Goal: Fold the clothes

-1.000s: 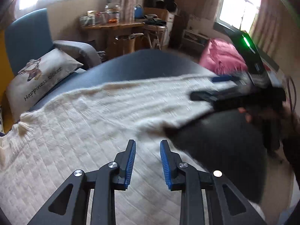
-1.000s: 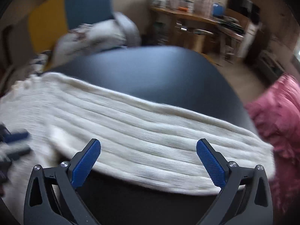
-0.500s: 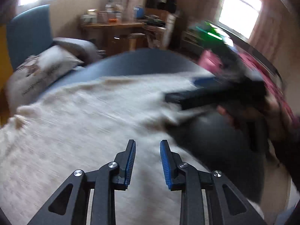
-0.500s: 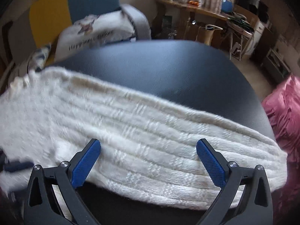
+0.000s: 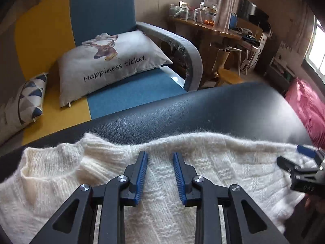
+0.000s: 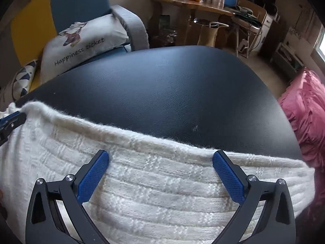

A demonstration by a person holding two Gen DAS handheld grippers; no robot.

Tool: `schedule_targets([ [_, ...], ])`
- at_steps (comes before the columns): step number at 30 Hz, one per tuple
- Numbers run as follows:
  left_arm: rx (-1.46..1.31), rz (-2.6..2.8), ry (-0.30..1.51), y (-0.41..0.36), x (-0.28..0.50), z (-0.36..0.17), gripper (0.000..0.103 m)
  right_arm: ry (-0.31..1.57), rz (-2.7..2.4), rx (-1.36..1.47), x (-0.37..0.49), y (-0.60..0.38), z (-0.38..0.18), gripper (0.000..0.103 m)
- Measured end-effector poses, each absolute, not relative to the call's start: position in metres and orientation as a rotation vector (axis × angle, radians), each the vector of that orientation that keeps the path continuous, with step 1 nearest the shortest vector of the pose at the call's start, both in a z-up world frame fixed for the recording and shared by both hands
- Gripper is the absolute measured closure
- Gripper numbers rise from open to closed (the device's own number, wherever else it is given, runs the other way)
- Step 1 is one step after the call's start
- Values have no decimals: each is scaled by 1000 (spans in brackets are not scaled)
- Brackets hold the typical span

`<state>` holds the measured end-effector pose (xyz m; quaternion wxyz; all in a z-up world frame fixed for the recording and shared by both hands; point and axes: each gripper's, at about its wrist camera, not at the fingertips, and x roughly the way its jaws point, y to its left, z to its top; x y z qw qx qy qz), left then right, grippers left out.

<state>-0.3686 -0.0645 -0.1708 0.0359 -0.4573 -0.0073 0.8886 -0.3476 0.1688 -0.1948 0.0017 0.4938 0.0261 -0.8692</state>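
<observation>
At the far left of the scene a sofa (image 5: pixel 113 93) carries a printed cushion (image 5: pixel 109 61), well apart from the work. Nearer, a white knitted sweater (image 5: pixel 162 183) lies spread across the near part of the dark leather-look bench (image 6: pixel 172 93), its ribbed collar (image 5: pixel 95 158) towards the left and its long far edge running left to right. The left gripper (image 5: pixel 159 174) hangs over the knit just right of the collar, jaws partly open with a narrow gap and nothing between them. Further right, the right gripper (image 6: pixel 160 174) stands over the ribbed band of the garment, jaws spread wide and empty; whether the tips touch the wool cannot be told. Judgement: the sweater appears soft, thick, fairly light and fuzzy, unlikely to slip but liable to stretch or sag if lifted by one point. Hold is best taken along the far edge, pinching both layers near shoulder and hem. A pink fabric heap (image 6: pixel 304 109) lies off the bench at far right.
</observation>
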Motion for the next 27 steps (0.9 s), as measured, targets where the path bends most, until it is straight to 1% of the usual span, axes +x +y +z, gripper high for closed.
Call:
schedule_targets([
  [2,-1382,2719,-38,-67,-359,-164,76,83,-2728,1533,-347,171,-192,0],
  [5,-1266,2685,-34,-53,-351,-148,76,112,-2749,1500,-339,179,-181,0],
  [8,-1211,2620,61,-24,-356,-140,76,136,-2785,1476,-327,199,-168,0],
  [11,-1237,2552,113,3,-362,-145,76,112,-2837,1529,-316,236,-164,0],
  [13,-1277,2528,123,13,-368,-153,76,92,-2867,1581,-310,261,-166,0],
  [16,-1342,2531,125,20,-371,-168,76,16,-2853,1722,-307,299,-185,0],
  [17,-1324,2546,129,21,-368,-168,76,-52,-2823,1741,-306,310,-193,0],
  [18,-1319,2551,133,23,-366,-167,76,-131,-2821,1693,-302,318,-195,0],
  [20,-1324,2554,100,21,-362,-163,76,-98,-2819,1666,-301,319,-195,0],
  [22,-1317,2564,30,13,-354,-155,76,-99,-2806,1639,-298,321,-192,0],
  [23,-1290,2569,-3,8,-347,-149,76,-129,-2795,1609,-294,324,-189,0],
  [24,-1259,2573,-15,2,-337,-142,76,-202,-2779,1551,-285,331,-182,0],
  [27,-1224,2592,9,-15,-305,-135,76,-501,-2721,1362,-249,364,-163,0],
])
